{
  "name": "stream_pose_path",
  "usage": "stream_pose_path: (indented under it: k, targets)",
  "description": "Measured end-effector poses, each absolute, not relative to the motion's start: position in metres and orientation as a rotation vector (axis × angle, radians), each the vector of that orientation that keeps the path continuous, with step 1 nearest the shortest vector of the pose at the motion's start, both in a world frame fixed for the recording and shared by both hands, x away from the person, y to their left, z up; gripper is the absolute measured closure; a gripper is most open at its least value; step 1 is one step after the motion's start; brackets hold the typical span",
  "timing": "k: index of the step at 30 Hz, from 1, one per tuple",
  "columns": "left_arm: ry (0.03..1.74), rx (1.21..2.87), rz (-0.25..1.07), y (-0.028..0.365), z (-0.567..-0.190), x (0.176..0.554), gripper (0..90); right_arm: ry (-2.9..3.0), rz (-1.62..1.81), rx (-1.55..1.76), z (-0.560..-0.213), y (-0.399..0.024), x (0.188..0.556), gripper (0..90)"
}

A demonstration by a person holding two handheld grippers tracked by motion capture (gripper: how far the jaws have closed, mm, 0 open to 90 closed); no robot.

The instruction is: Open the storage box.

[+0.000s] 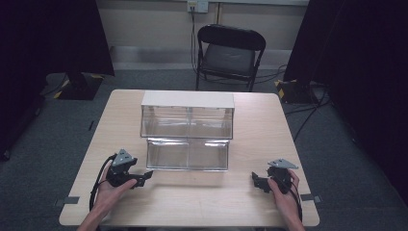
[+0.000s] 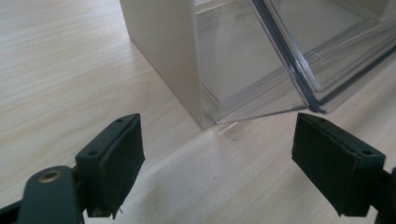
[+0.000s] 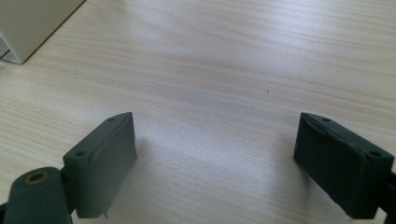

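I have both grippers low over the pale wood-grain table [image 1: 192,202], each with its jaws spread wide and nothing between them. The thing to work on is the two-tier clear plastic bin unit with a cream-white top and side panels [image 1: 187,130], standing mid-table between and beyond the two grippers. From my left gripper [image 2: 217,158], its near cream corner post sits just ahead of the gap between the jaws, a little toward the left jaw, with the tilted transparent lower bin [image 2: 261,60] running off ahead of the right jaw. From my right gripper [image 3: 215,163], a cream corner of the unit lies far out beyond the left jaw; bare table fills the gap. To do this well, I judge I should carry the left gripper forward and across, level it with the lower bin's front lip, and close on that edge squarely, since clear plastic gives poor depth cues. The walls look glossy, thin and empty, with bright reflections.
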State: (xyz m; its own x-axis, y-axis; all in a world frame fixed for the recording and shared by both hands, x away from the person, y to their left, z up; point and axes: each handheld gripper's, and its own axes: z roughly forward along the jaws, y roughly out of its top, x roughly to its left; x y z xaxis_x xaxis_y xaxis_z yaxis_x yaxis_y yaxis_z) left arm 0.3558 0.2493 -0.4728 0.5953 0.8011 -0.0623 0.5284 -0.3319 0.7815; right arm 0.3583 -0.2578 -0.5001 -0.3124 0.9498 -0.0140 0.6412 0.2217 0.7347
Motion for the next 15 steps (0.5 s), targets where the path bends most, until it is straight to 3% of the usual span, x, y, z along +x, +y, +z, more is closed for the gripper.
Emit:
stream_pose_path:
  k: [15]
  targets:
    - [1.018,1.968,0.391,0.2433,-0.4705,0.3574,15.9,2.035,0.879,1.463,-0.5001,-0.2578,0.3583,12.2]
